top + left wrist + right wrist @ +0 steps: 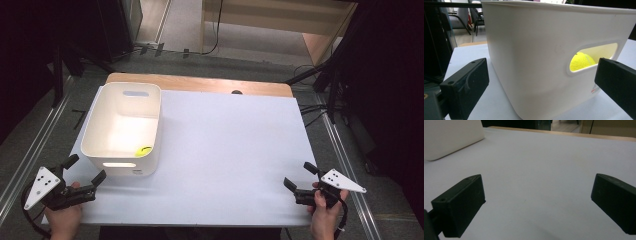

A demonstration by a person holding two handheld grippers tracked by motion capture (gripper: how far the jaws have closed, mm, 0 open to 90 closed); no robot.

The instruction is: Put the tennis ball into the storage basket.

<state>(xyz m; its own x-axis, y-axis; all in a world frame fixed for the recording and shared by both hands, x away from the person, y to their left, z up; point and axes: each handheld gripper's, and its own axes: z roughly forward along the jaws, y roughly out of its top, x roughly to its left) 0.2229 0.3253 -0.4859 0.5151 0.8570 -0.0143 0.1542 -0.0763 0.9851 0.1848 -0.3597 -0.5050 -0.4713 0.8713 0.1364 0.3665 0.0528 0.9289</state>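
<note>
Both claws, left claw (86,171) and right claw (298,176), rest spread and empty, a ball (581,60) already binned just ahead of the left one, so seemingly nothing remains.

One white rectangular plastic bin (121,131) at centre left. One yellow felt tennis ball (143,150) inside it. Two black two-jaw grippers, lower left (86,170) and lower right (297,175).

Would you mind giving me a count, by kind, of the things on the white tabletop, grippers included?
Bins: 1, the white bin
Balls: 1, the yellow tennis ball inside the bin
Grippers: 2, left gripper and right gripper, both open
Total: 4
</note>
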